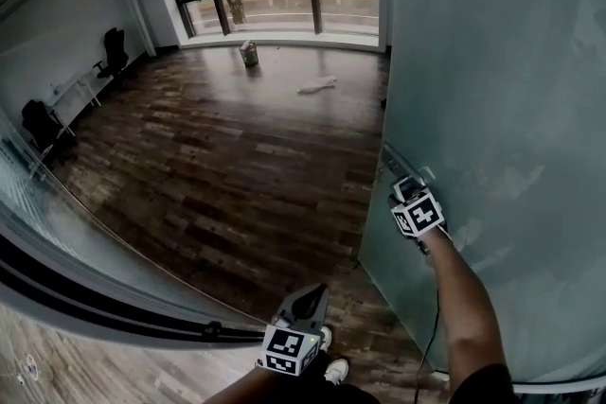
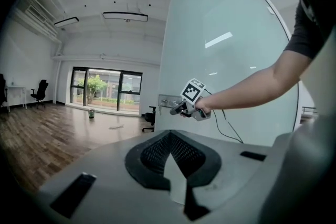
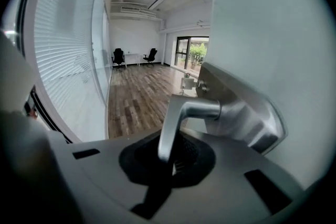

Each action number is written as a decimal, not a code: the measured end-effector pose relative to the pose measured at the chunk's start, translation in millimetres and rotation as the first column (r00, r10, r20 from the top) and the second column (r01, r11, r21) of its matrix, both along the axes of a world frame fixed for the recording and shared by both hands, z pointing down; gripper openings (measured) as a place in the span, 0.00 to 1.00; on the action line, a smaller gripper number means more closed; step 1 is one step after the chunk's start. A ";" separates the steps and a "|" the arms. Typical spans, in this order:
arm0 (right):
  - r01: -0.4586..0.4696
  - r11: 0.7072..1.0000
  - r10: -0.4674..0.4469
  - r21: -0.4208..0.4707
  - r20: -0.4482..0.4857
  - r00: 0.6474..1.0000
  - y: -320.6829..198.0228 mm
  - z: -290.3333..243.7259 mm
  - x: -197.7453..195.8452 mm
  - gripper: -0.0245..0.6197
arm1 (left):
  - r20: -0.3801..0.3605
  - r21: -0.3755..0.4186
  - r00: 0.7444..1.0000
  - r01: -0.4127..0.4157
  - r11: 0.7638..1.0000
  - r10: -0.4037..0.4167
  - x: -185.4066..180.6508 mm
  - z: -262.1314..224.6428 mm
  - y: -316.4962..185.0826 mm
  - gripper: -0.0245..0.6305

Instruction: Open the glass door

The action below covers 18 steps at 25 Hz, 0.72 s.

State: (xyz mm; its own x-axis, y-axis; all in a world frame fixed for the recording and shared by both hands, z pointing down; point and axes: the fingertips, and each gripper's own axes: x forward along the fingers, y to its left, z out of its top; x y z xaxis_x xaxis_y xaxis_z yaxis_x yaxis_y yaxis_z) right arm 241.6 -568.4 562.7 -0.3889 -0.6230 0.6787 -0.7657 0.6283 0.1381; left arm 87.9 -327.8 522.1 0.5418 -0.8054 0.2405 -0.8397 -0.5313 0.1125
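The glass door [image 1: 492, 61] stands ajar at right. It is probably heavy, stiff and fragile. The right gripper [image 1: 405, 188] is clamped on its smooth metal handle [image 3: 176, 123], the best hold. The left gripper [image 1: 311, 298] is closed and empty.

Office chair [image 1: 114, 52], bucket [image 1: 249, 53], wood floor [image 1: 218, 166]

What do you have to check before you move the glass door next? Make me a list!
1. Right gripper shut on the door handle: ok.
2. Left gripper empty and away from the glass door: ok.
3. Cable hanging loose, not caught on the handle: ok.
4. Shoe out of the way of the door's bottom edge: cannot tell.
5. Nothing standing behind the frosted glass: cannot tell.
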 end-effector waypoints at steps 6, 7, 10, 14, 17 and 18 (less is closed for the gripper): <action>-0.105 0.993 0.103 -0.049 -0.046 0.994 -49.5 5.7 67.4 0.06 | 0.000 -0.004 1.000 -0.019 1.000 0.019 12.6 4.5 -42.9 0.04; -0.118 0.991 0.115 -0.065 -0.050 0.992 -56.0 5.2 77.3 0.06 | 0.000 -0.004 1.000 -0.024 1.000 0.024 13.4 4.2 -49.9 0.04; -0.164 0.980 0.156 -0.109 -0.082 0.984 -74.5 8.9 108.0 0.06 | 0.004 -0.008 0.999 -0.042 0.999 0.042 14.1 10.3 -68.7 0.04; -0.236 0.965 0.220 -0.117 -0.132 0.966 -91.7 2.0 144.9 0.06 | -0.002 -0.017 0.998 -0.055 0.998 0.055 14.4 17.5 -89.2 0.04; -0.271 0.953 0.253 -0.139 -0.134 0.958 -101.2 -2.5 173.1 0.06 | -0.010 -0.028 0.998 -0.067 0.997 0.067 16.5 17.5 -99.8 0.04; -0.281 0.949 0.263 -0.146 -0.133 0.956 -103.9 -3.7 180.9 0.06 | -0.009 -0.034 0.998 -0.068 0.997 0.068 16.1 19.3 -103.9 0.04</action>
